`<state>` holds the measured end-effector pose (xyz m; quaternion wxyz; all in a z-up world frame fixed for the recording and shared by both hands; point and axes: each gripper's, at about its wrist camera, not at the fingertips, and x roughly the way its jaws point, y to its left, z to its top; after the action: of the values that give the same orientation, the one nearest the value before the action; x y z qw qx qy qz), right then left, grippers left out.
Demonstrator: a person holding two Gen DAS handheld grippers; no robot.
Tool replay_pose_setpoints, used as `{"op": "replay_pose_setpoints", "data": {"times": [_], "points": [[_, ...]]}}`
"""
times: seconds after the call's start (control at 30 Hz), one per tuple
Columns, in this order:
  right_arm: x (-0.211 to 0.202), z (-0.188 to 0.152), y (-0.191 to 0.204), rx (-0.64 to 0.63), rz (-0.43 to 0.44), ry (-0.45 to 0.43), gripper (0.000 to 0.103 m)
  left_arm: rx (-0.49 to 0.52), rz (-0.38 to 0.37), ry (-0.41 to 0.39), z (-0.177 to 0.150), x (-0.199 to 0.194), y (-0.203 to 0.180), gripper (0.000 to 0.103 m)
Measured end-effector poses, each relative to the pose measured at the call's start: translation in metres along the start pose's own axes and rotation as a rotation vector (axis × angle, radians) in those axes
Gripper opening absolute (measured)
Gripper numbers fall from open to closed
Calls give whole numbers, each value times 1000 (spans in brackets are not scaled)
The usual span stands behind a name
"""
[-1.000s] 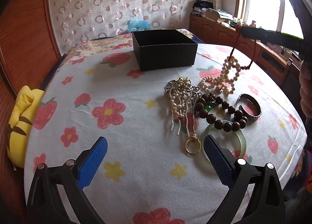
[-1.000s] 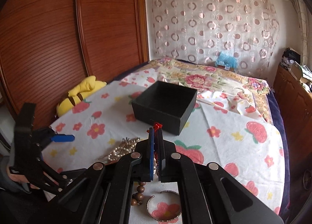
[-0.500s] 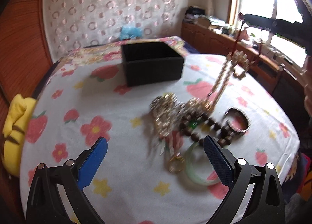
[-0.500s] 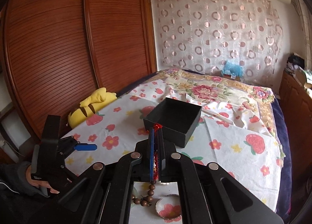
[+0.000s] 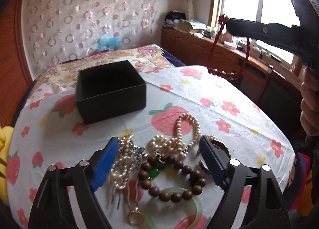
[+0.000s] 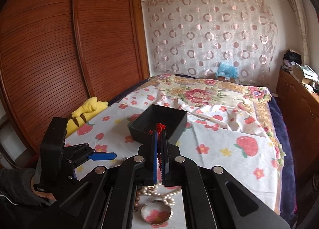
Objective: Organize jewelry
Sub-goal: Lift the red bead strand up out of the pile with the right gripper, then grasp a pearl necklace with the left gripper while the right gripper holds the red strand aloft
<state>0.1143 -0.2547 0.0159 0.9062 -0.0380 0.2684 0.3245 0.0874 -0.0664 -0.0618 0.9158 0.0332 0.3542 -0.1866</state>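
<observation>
A black open box (image 5: 110, 89) stands on the flowered tablecloth (image 5: 229, 121). In front of it lies a pile: a pearl necklace (image 5: 186, 135), a dark wooden bead bracelet (image 5: 173, 195), a pearl hair comb (image 5: 121, 161), a green bangle (image 5: 196, 212), a gold ring (image 5: 135, 218) and a silver bangle (image 5: 222, 146). My left gripper (image 5: 159, 157) hangs over the pile with its blue jaws closing around it, pads clear of the beads. My right gripper (image 6: 159, 132) is shut on a red bead string (image 5: 225, 70), which dangles in the air right of the box (image 6: 159, 123).
A yellow plush toy (image 6: 87, 112) lies at the table's left edge by the wooden wardrobe (image 6: 59, 49). A bed with a floral cover (image 6: 209, 93) lies beyond the table. Low cabinets (image 5: 199, 45) run along the window side. A person's hand (image 5: 309, 109) holds the right gripper.
My left gripper has moved forward over the jewelry pile and its jaws have narrowed. The right gripper rose with the red string; the pearl necklace that it dragged up now lies on the table.
</observation>
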Motion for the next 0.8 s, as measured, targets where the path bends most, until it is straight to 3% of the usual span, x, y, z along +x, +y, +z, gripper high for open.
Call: {"op": "replay_pose_setpoints", "data": {"times": [0.13,0.27,0.4,0.5,0.67,0.8], "points": [[0,-10,-15,22,-33,7,3,12,-34,75,6,24,-4,63],[4,-25,-27,41,-50,30,3,27,-44,145,13,47,-8,44],[9,-38,-38,61,-63,48,3,67,-62,217,17,64,-18,42],[12,-45,-44,74,-66,57,3,106,-25,232,22,71,-27,38],[14,-55,-49,87,-68,67,3,142,5,252,29,72,-27,0],[15,-58,-51,88,-73,69,3,145,16,238,32,68,-18,0]]}}
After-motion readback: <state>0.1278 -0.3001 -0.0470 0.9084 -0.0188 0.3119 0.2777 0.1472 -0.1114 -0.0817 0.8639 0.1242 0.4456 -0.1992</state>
